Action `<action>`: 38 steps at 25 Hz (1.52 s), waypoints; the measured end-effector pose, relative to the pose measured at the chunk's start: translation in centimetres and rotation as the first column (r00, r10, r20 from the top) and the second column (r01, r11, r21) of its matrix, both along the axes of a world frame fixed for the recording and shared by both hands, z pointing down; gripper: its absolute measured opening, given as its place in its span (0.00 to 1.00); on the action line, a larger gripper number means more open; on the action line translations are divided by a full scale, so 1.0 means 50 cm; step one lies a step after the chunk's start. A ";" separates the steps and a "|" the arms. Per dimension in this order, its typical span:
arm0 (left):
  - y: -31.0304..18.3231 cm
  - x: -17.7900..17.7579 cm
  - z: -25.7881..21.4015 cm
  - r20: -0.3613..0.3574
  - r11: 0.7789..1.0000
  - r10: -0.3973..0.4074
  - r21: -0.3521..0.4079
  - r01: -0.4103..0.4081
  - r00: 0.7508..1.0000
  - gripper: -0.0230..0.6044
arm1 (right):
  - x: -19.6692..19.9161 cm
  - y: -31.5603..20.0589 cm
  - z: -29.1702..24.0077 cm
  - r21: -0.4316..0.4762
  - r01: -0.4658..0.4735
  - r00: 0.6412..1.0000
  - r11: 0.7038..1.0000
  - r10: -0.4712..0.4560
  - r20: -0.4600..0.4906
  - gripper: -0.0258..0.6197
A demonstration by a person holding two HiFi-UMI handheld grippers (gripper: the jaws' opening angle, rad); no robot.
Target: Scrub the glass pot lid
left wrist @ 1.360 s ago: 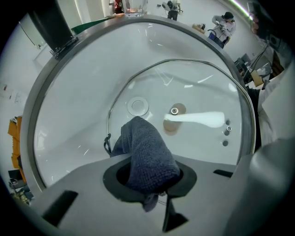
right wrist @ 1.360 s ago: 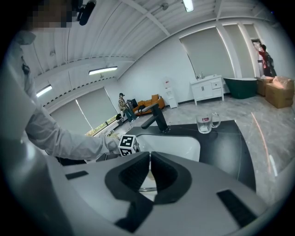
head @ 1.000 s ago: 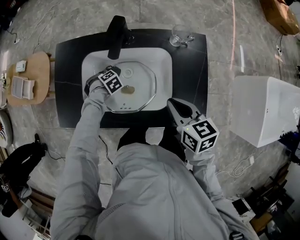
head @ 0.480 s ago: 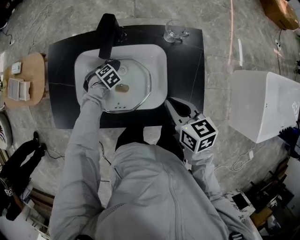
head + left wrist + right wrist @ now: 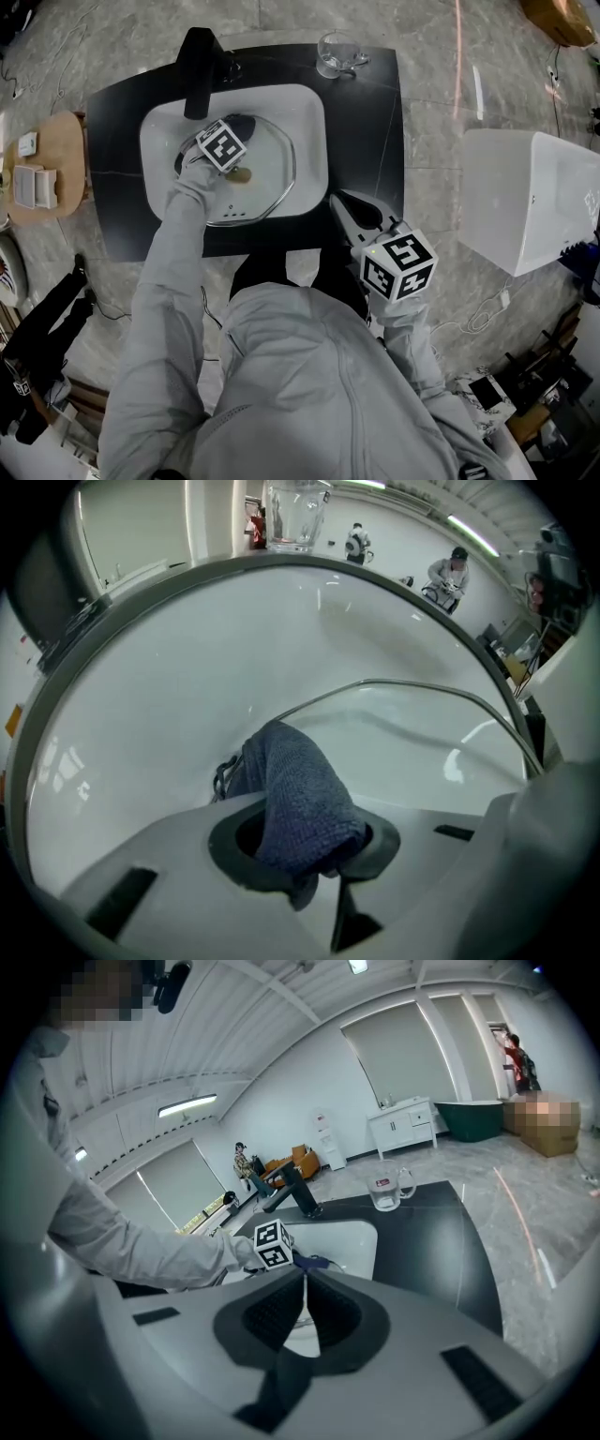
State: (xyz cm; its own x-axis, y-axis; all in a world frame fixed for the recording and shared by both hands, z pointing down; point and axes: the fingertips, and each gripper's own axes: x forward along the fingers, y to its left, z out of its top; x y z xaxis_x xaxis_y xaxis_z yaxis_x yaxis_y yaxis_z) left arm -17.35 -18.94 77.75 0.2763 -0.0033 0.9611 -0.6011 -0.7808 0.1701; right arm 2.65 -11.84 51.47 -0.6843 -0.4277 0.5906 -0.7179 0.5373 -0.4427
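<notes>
Head view: the glass pot lid (image 5: 270,183) lies flat in the white sink (image 5: 314,141), dome up, with its brownish knob (image 5: 241,174) near the middle. Over the last second it hasn't slid in the basin. What has moved is my left gripper (image 5: 305,847). It has swept from the lid's left part round towards the far side, closer to the knob and the black faucet (image 5: 199,58). The left gripper view shows its jaws clamped on a blue-grey cloth (image 5: 300,789), whose folded end points down at the glass. I can't confirm contact from here.

I read that as a scrubbing stroke under way, with the near and right parts of the lid probably yet to be covered.

My right gripper (image 5: 305,1302) has stayed back by my body, jaws pressed together on nothing, so the lid isn't braced. On the counter (image 5: 366,141) behind stands a glass mug (image 5: 336,52), well apart.
</notes>
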 end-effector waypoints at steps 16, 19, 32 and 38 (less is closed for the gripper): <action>0.112 0.140 -0.080 -0.155 0.956 0.275 -0.064 -0.287 0.949 0.17 | -0.035 0.027 -0.015 0.032 0.006 1.000 0.999 -0.007 0.013 0.09; 0.140 0.140 -0.108 -0.180 0.931 0.339 -0.078 -0.357 0.923 0.17 | -0.048 0.036 -0.020 0.039 0.011 1.000 0.999 -0.011 0.016 0.09; 0.251 0.078 -0.159 -0.229 0.870 0.442 -0.124 -0.476 0.867 0.17 | -0.093 0.057 -0.018 0.040 0.055 0.998 0.998 -0.056 0.026 0.09; 0.265 0.019 -0.163 -0.204 0.892 0.393 -0.151 -0.426 0.897 0.17 | -0.122 0.053 -0.024 0.045 0.094 0.995 0.995 -0.095 0.026 0.09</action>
